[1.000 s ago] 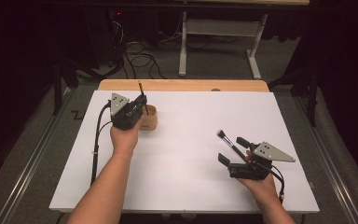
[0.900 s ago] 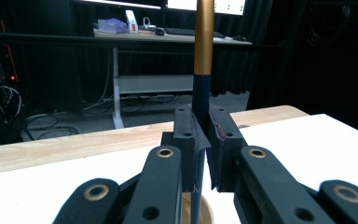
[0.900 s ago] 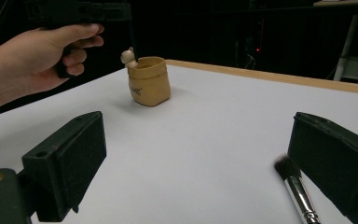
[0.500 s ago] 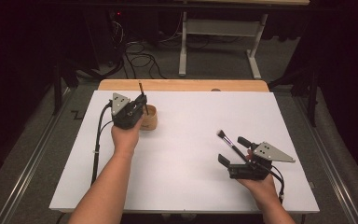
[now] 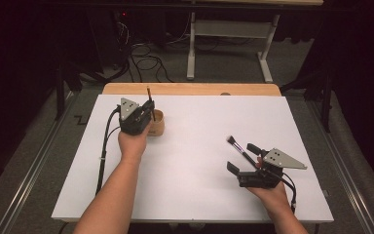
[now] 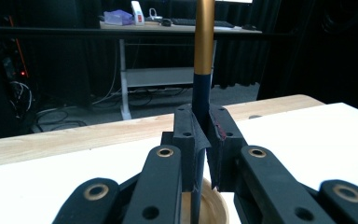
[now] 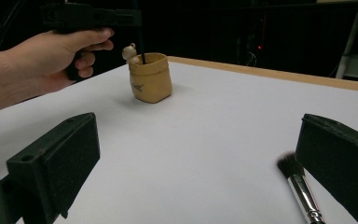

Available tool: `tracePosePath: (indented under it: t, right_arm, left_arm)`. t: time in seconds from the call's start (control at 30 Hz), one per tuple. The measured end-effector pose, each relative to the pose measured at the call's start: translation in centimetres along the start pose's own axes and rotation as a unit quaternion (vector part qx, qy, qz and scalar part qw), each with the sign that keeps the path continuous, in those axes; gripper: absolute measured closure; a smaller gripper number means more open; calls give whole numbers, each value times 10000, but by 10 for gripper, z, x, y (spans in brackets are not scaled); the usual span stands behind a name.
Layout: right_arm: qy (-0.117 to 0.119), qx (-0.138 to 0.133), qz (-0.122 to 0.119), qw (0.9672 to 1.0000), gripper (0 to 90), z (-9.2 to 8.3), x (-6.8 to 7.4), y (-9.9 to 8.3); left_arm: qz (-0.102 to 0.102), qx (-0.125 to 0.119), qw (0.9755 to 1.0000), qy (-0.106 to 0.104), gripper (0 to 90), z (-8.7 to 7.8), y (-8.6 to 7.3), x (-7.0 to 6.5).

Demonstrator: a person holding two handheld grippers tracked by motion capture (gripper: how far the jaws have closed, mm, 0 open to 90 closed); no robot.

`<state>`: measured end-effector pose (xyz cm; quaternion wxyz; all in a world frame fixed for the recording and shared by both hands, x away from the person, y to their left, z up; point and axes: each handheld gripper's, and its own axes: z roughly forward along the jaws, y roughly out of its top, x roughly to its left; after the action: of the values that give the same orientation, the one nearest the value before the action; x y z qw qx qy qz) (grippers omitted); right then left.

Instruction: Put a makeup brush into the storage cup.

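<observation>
My left gripper [image 5: 151, 110] is shut on an upright brush handle [image 5: 149, 94], dark blue below and gold above [image 6: 203, 46]. The handle's lower end stands inside a small tan cup [image 5: 158, 127] at the back left of the white table [image 5: 195, 195]. In the left gripper view the pads [image 6: 193, 140] press on the handle above the cup's rim [image 6: 216, 210]. My right gripper [image 5: 244, 159] is open near the front right. A second brush [image 5: 237, 146] with dark bristles lies on the table beside its far jaw; its bristles [image 7: 290, 166] point away from me.
A wooden strip [image 5: 190, 88] runs along the table's far edge. A small pale figure [image 7: 130, 52] sits on the cup's rim. Beyond the table, on the floor, are a desk frame [image 5: 229, 44] and cables [image 5: 146, 61].
</observation>
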<state>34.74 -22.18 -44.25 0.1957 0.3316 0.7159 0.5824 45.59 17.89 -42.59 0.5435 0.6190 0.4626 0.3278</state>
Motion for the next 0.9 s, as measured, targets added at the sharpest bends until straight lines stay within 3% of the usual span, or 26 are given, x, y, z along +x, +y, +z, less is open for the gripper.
tracePosePath:
  t: [0.37,0.9]
  right_arm:
    - [21,5,53,10000,9,0,-1,0]
    - [26,-15,53,10000,15,-1,-1,0]
  left_arm:
    - [-71,308,9995,-65,828,8,-8,-3]
    - [37,647,9979,-10,828,15,-16,-7]
